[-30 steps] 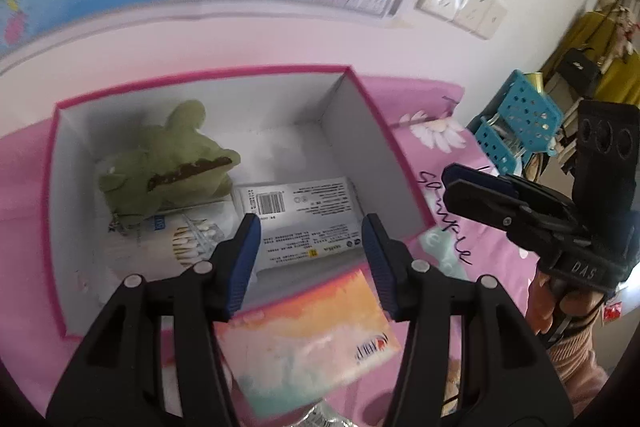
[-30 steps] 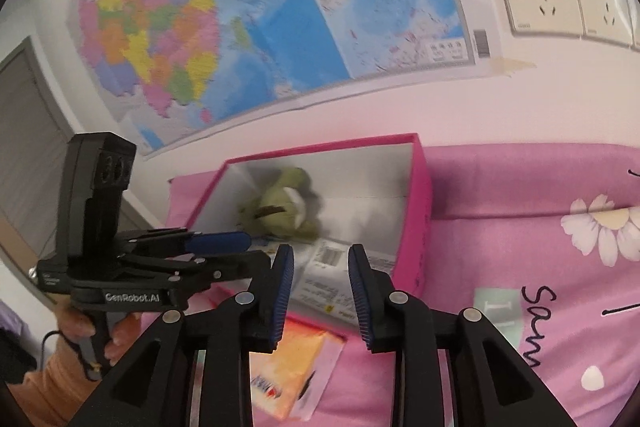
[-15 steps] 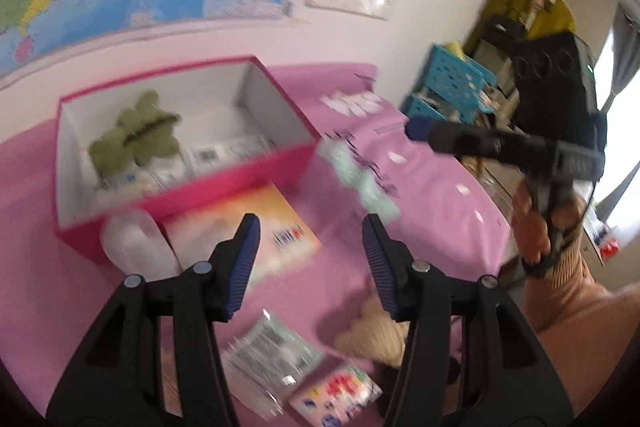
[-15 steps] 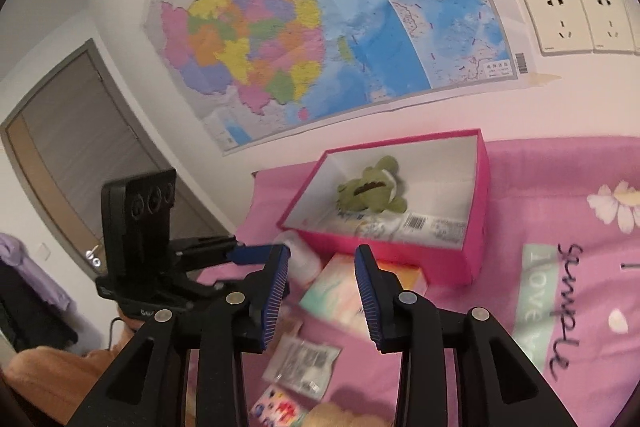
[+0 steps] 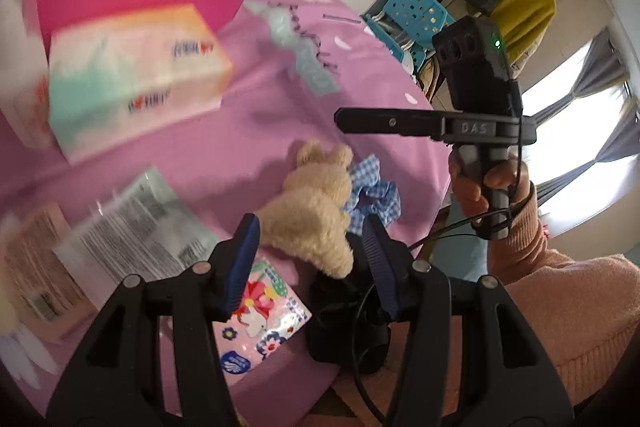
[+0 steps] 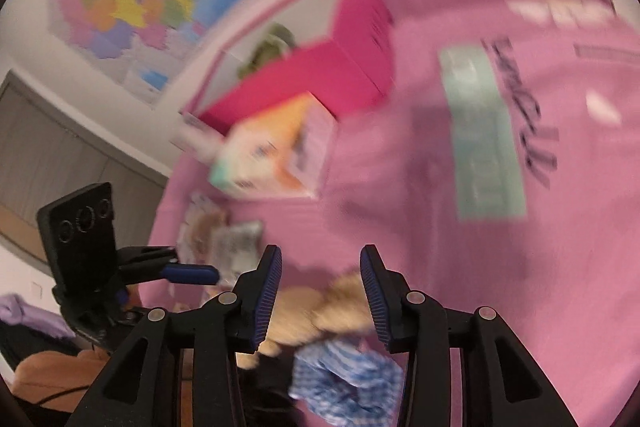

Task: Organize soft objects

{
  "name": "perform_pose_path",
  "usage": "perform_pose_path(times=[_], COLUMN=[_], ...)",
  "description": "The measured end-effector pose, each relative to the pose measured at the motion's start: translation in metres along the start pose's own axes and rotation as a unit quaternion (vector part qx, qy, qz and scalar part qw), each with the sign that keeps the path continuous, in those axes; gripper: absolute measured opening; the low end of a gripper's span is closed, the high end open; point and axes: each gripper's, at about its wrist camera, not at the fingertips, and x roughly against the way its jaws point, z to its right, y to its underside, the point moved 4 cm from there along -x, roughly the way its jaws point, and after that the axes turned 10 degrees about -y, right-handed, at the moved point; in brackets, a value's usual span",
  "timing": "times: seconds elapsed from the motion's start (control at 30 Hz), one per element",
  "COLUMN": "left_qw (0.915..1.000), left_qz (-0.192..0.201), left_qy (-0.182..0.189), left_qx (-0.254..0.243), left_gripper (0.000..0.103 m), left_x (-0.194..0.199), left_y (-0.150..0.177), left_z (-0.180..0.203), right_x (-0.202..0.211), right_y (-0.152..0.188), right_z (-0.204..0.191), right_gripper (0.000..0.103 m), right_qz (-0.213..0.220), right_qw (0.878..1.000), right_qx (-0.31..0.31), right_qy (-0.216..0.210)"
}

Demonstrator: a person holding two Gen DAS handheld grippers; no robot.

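Beige plush toy [image 5: 316, 211] before open left gripper [image 5: 308, 247]

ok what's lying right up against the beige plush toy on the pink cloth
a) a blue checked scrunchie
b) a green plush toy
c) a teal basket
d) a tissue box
a: the blue checked scrunchie touches the beige plush toy on the pink cloth.
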Motion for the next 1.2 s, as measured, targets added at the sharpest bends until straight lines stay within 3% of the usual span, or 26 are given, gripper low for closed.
perform_pose_path(times=[0.27,0.53,0.6,0.67,0.7,0.93,1.1,1.2], left_qw=[0.9991,0.9991,0.9992,0.9993,0.9993,0.9992,0.9990,0.9988], left_qz=[-0.035,-0.036,-0.034,-0.031,-0.030,-0.023,-0.029,-0.037], left_qy=[0.023,0.023,0.022,0.019,0.015,0.001,0.001,0.003], left_qx=[-0.001,0.008,0.008,0.011,0.014,0.034,0.035,0.033], left_gripper=[0.055,0.055,0.055,0.055,0.054,0.039,0.039,0.039], left_x=[-0.015,-0.020,-0.020,-0.019,-0.020,-0.020,-0.023,-0.026], left_y=[0.011,0.009,0.009,0.008,0.008,0.005,0.007,0.011], left_z=[0.006,0.004,0.003,0.001,0.001,-0.009,-0.012,-0.012], right_x=[-0.013,-0.015,-0.015,-0.016,-0.017,-0.016,-0.009,-0.008], right_y=[0.025,0.032,0.031,0.031,0.031,0.028,0.020,0.022], right_z=[0.024,0.020,0.018,0.016,0.016,0.008,0.018,0.025], right_gripper=[0.048,0.048,0.042,0.026,0.024,0.019,0.022,0.031], right_qz=[-0.041,-0.052,-0.050,-0.048,-0.046,-0.029,-0.010,-0.018], right_qw=[0.998,0.997,0.997,0.997,0.997,0.998,0.998,0.997], right_qx=[-0.037,-0.033,-0.027,-0.019,-0.018,0.003,-0.015,-0.028], right_qy=[-0.015,-0.052,-0.057,-0.058,-0.056,-0.059,-0.060,-0.065])
